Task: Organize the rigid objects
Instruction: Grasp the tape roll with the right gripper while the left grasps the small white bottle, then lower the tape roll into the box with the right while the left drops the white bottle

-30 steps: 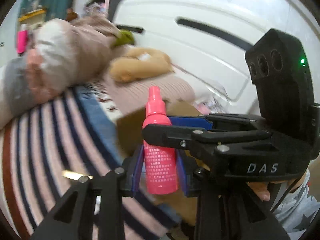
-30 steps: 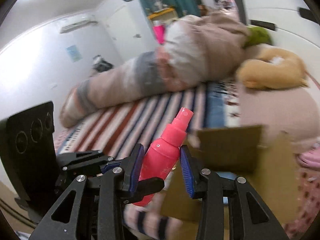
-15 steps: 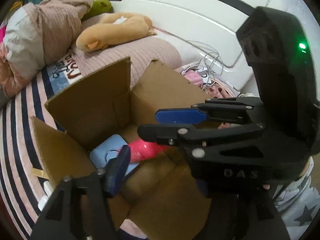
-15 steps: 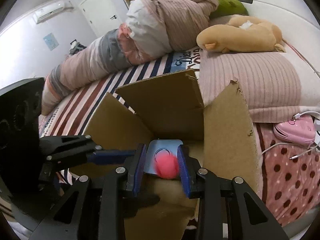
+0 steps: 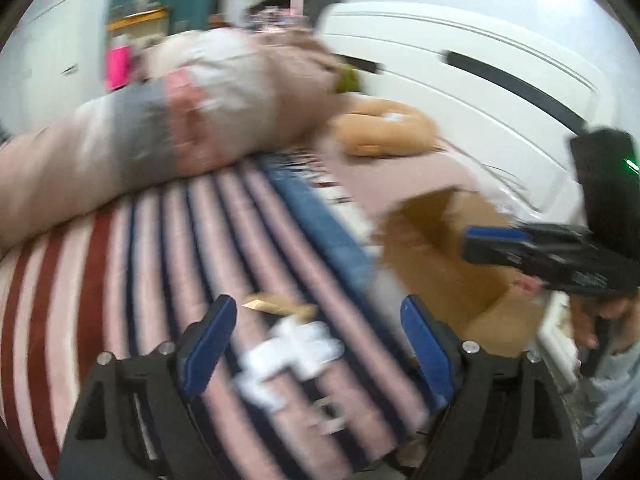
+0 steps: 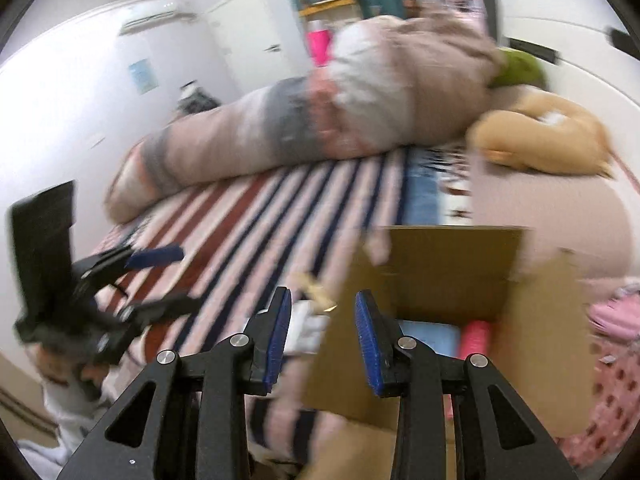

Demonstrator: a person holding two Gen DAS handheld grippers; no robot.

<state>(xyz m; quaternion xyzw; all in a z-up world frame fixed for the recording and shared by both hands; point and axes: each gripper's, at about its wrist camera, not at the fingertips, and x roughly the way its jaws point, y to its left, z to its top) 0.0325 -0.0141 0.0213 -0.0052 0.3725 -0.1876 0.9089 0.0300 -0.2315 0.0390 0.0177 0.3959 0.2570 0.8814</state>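
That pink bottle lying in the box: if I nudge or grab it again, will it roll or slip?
The pink bottle lies on its side in the box, so a nudge would probably roll it, though the blue item beside it may stop it. It looks like rigid plastic, likely light and possibly slick.

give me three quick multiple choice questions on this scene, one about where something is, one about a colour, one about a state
1. Where is the pink spray bottle?
A. in the cardboard box
B. on the striped blanket
C. held in the right gripper

2. What colour are the right gripper pads?
A. red
B. blue
C. green

3. What state is the left gripper in?
A. shut on the bottle
B. shut on nothing
C. open

Answers:
1. A: in the right wrist view the bottle lies inside the box, beside a light blue item.
2. B: both pads show blue in the right wrist view.
3. C: the jaws stand wide apart with nothing between them, only the striped blanket beyond.
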